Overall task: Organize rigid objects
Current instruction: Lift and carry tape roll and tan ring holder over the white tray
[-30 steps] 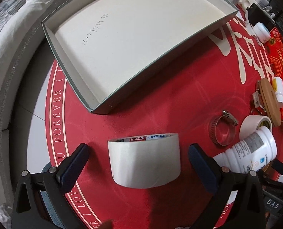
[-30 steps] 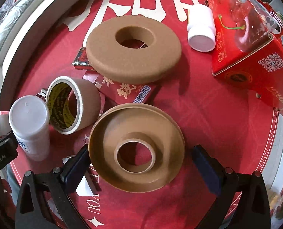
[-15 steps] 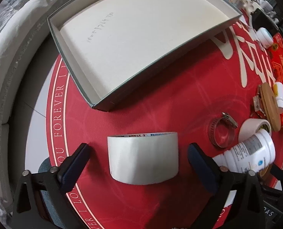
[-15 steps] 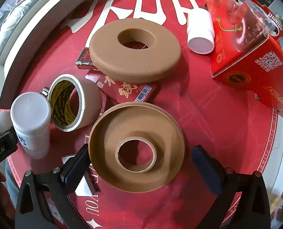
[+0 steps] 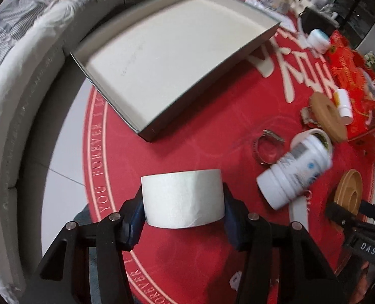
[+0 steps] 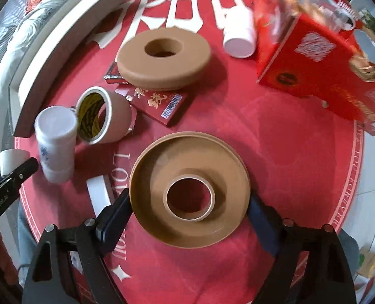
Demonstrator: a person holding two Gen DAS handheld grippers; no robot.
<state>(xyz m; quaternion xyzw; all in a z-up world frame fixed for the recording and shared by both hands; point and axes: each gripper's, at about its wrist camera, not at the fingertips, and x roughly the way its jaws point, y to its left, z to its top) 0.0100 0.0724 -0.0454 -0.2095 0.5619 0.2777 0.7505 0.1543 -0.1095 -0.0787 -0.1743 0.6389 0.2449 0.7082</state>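
My left gripper has its jaws closing, and its blue pads press both flat sides of a white tape roll, held on edge just above the red round mat. A shallow grey box with a white inside lies beyond it, up and left. In the right wrist view, my right gripper is closing too. Its pads touch opposite rims of a brown ring-shaped dish, hollow side up and raised off the mat.
On the mat lie a brown foam ring, a brown tape roll, a white bottle, a red packet, a red carton, a small white bottle and a metal hose clamp. A grey sofa borders the left.
Both grippers closed from wide open onto their objects: the left onto the white tape roll, the right onto the brown dish. Both rose, and the table now looks farther away.
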